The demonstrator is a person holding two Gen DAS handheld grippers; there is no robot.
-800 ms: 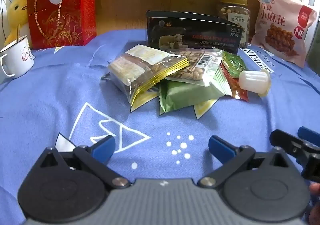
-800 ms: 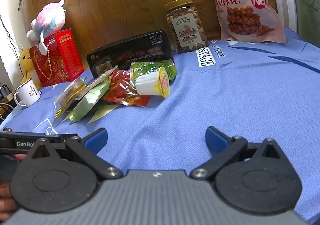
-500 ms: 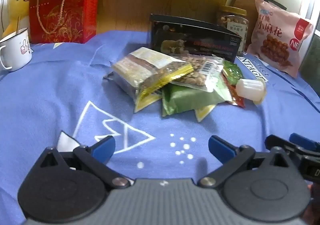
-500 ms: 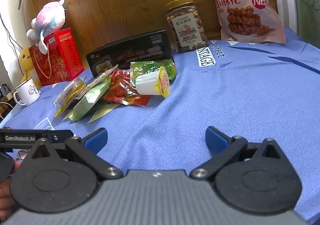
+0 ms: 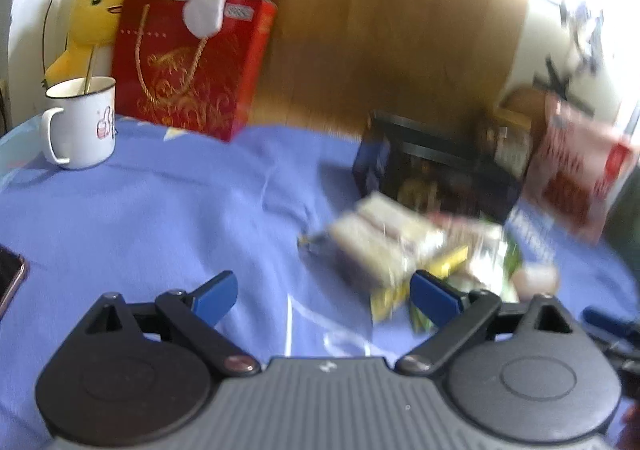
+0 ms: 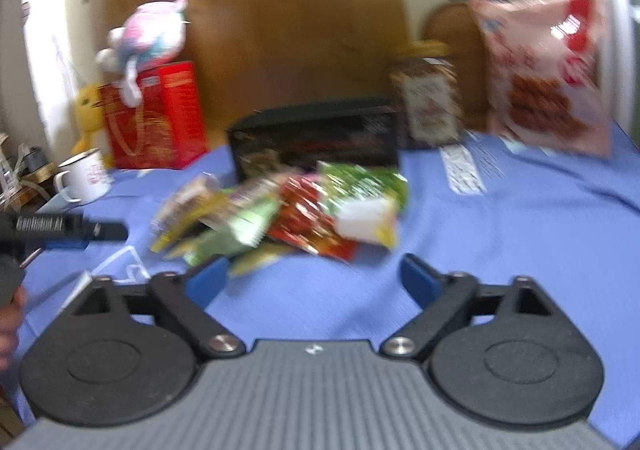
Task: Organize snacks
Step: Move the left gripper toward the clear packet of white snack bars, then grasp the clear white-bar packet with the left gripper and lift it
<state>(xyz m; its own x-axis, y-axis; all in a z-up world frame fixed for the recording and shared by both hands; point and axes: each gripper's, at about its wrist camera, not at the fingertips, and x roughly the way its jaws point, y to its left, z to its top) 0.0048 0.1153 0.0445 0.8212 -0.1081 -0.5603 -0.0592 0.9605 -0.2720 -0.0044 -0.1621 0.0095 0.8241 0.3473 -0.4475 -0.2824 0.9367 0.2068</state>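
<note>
On a desk draped in blue cloth, I am steering two hand-held grippers toward a loose heap of small foil snack packets. Both views are blurring now where they were sharp half a second ago, and the left view has swung leftward: a white enamel mug and a red gift box are filling its left half, while the heap is sliding toward the right edge. I am reading that as both hands repositioning, not yet committing to any packet, so the sorting is barely under way.

The left gripper is standing wide apart and empty, its right blue finger overlapping the near edge of the heap in the picture; whether it is touching, I cannot tell. The right gripper is likewise spread and holding nothing, hovering just short of the pile.

The packets are lying jumbled, overlapping, green, red and yellow-edged, with a small white jelly cup at their right side, just in front of a long black box.
</note>
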